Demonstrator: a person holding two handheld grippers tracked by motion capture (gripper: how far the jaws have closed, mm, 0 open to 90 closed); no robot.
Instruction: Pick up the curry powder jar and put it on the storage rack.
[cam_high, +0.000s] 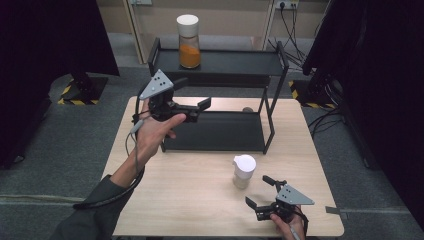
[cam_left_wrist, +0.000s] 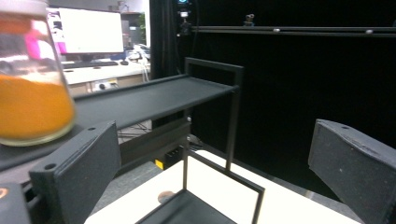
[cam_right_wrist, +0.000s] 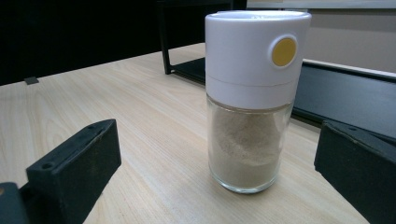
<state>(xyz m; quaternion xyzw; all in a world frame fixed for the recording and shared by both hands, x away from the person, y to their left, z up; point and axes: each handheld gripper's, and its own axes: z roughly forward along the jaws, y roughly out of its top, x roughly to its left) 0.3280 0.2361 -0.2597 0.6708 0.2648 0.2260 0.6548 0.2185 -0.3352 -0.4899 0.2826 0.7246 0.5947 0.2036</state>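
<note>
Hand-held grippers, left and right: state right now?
Left hand-held gripper: open, holding nothing, raised by the black shelf rack.
Right hand-held gripper: open, empty, pale spice jar ahead between its jaws, untouched.

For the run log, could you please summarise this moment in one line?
left gripper: open, near black metal shelf | right gripper: open, facing white-capped glass shaker | orange-powder glass jar: top shelf

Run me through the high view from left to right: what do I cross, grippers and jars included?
left gripper → jar of orange powder on the rack's top shelf → white-capped jar of pale powder on the table → right gripper, near the table's front edge.
</note>
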